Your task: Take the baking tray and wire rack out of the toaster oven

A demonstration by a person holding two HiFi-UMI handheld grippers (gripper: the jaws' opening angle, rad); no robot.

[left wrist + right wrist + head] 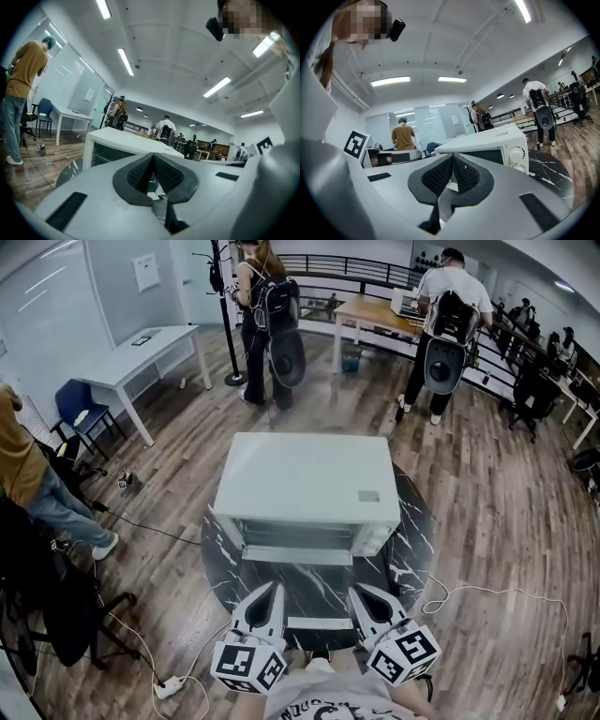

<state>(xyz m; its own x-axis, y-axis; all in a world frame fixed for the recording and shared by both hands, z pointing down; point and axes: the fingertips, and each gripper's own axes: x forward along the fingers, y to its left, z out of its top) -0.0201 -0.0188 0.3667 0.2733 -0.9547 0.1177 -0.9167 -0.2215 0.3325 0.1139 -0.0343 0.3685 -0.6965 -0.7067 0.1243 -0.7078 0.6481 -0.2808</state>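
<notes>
A white toaster oven (305,479) stands on a round black marble table (412,521), its glass door (295,535) facing me and seemingly closed. No baking tray or wire rack shows in any view. My left gripper (274,591) and right gripper (358,592) hover side by side over the table's near edge, a short way in front of the oven door, both shut and empty. In the left gripper view the closed jaws (153,157) point at the oven (117,143). In the right gripper view the closed jaws (453,159) sit below the oven's knobs (516,154).
A cable (487,592) trails over the wooden floor to the right, and a power strip (169,685) lies at lower left. A person in an ochre top (19,456) stands at the left by chairs. Two people with backpacks (267,315) stand beyond the oven, near tables.
</notes>
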